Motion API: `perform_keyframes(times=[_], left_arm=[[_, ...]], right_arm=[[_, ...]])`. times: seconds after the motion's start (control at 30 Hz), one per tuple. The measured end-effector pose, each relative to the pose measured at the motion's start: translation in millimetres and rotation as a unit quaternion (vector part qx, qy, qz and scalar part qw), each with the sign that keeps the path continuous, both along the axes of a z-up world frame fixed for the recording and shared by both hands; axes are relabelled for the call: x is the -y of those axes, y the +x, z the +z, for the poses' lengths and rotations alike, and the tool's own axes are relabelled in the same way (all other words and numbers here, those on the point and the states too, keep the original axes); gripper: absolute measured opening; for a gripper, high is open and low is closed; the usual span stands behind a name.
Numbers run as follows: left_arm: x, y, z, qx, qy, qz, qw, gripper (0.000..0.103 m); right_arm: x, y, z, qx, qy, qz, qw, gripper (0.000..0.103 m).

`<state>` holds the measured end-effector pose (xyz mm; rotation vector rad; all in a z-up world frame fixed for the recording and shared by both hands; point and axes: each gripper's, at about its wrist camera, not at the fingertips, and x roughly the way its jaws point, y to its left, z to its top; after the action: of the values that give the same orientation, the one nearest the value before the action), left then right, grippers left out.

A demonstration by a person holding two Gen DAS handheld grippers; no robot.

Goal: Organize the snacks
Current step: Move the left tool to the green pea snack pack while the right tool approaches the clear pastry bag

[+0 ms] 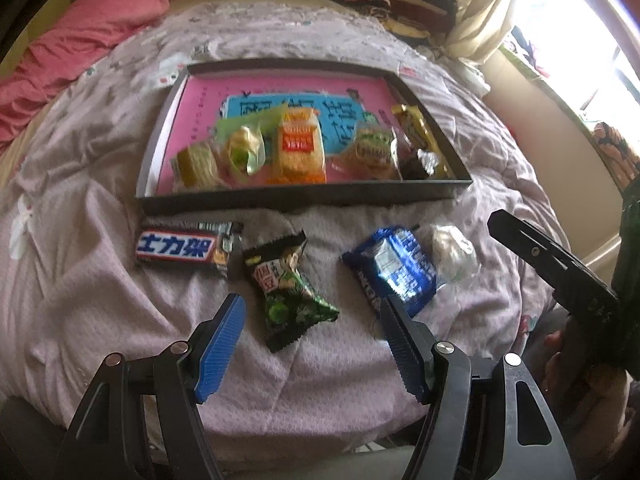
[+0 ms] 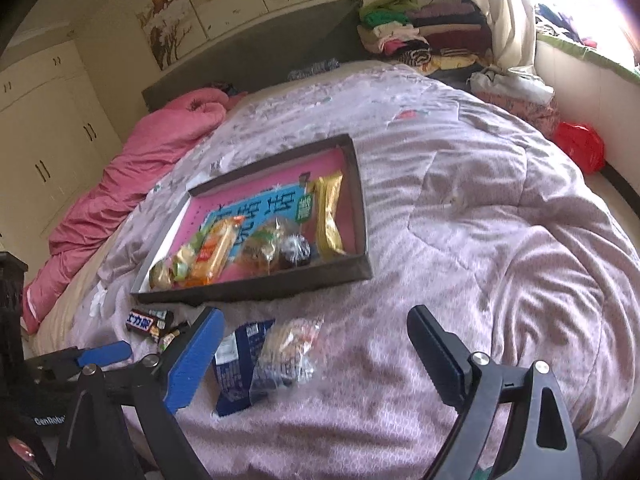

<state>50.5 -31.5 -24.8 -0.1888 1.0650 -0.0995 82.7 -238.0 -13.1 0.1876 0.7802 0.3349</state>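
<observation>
Bare, rumpled lilac quilt lies open to the left of the row of loose snacks: a flat chocolate bar, a crinkly green packet, a blue foil packet and a clear-wrapped pastry. Beyond them sits the shallow dark-rimmed tray with more snacks. The left gripper tilts down, released, straddling the green packet. The right gripper hangs wide open, empty.

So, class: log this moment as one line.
left hand-held gripper: open over green snack packet | right hand-held gripper: open | tray: part-filled
</observation>
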Motion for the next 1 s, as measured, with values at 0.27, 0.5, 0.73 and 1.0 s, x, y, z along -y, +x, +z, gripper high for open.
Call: perform_keyframes(times=[0.27, 0.5, 0.73, 1.0], left_arm=[[-10.8, 0.4, -2.4, -0.005, -0.014, 0.015, 0.9998, 0.072], [-20.8, 9.5, -15.2, -0.036, -0.046, 0.043, 0.9974, 0.072], [-22.1, 19.5, -27.2, -0.052, -0.06, 0.059, 0.9951, 0.072], [-11.9, 22.7, -31.8, -0.052, -0.047, 0.054, 0.9961, 0.071]], right_arm=[[-8.9, -0.4, -5.2, -0.012, -0.012, 0.012, 1.0, 0.093], [-22.0, 0.2, -12.0, -0.022, -0.031, 0.026, 0.999, 0.093], [-21.0, 5.5, -21.6, -0.042, -0.043, 0.017, 0.998, 0.093], [-29.8, 10.4, -30.4, -0.055, -0.061, 0.031, 0.996, 0.073]])
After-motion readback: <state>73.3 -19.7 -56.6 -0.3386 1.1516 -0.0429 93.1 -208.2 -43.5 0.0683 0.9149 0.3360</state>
